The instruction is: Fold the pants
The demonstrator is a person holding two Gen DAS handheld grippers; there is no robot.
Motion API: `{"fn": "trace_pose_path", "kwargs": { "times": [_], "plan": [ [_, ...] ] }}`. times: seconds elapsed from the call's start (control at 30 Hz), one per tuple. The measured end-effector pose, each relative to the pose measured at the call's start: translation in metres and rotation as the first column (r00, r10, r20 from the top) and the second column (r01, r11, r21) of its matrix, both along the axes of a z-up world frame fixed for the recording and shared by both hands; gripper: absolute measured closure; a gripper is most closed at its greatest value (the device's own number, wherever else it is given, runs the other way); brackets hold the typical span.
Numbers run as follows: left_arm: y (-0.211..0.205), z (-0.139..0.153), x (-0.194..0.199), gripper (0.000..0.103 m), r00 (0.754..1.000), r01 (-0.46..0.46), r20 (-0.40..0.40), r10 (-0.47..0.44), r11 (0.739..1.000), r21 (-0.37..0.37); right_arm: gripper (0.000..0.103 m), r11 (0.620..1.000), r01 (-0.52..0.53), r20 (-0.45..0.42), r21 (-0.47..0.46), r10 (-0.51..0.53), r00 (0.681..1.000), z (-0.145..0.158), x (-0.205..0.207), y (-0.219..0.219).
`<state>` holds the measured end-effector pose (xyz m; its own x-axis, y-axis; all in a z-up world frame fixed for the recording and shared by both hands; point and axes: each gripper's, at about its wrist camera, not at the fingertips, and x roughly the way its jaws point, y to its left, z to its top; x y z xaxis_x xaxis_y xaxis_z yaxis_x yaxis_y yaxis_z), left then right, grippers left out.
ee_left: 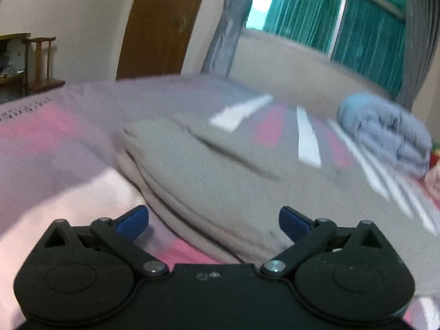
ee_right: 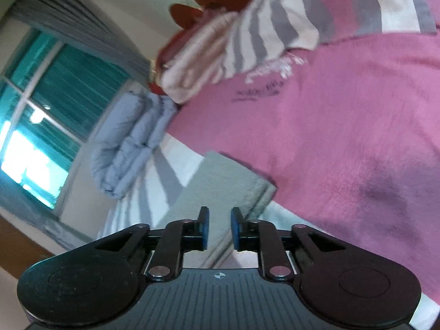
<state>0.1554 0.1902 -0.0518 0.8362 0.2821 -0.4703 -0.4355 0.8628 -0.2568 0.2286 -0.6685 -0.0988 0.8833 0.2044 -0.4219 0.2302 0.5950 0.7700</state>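
Left wrist view: left gripper (ee_left: 214,221) has its blue pads (ee_left: 132,221) spread wide, nothing between them. It hangs just above the near edge of the grey pants (ee_left: 209,176), which lie folded into a thick stack on the pink-and-grey striped bedspread (ee_left: 55,143). Frame is motion-blurred. Rolled blue duvet (ee_left: 390,134) sits further back by the window (ee_left: 343,22); brown door (ee_left: 162,24) behind.

Right wrist view, rolled sideways: right gripper (ee_right: 219,229) with a narrow gap between its pads, gripping nothing. Folded pants (ee_right: 220,189) are just past its tips, flat on the bedspread (ee_right: 343,143), duvet (ee_right: 129,143) beyond.
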Motion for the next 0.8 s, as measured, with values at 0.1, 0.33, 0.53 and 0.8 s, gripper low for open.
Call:
{"fn": "trace_pose_path", "kwargs": {
  "times": [0.1, 0.33, 0.53, 0.8],
  "plan": [
    [0.024, 0.009, -0.003, 0.032, 0.999, -0.044, -0.005, 0.044, 0.999, 0.007, 0.071, 1.0, -0.019, 0.014, -0.019, 0.019, 1.0, 0.006, -0.009, 0.008],
    [0.089, 0.01, 0.016, 0.05, 0.998, -0.068, -0.014, 0.066, 0.983, -0.17, 0.058, 0.999, -0.023, 0.006, 0.029, 0.023, 1.0, 0.006, -0.01, 0.025],
    [0.113, 0.008, 0.046, 0.079, 1.0, -0.006, -0.028, -0.001, 0.972, -0.235, 0.058, 0.997, -0.005, -0.027, 0.077, 0.007, 1.0, 0.0, -0.006, 0.039],
    [0.109, 0.0, 0.056, 0.078, 0.993, 0.019, -0.113, -0.032, 0.993, -0.115, 0.058, 0.996, 0.012, -0.05, 0.087, -0.008, 0.999, -0.005, -0.011, 0.036]
  ]
}}
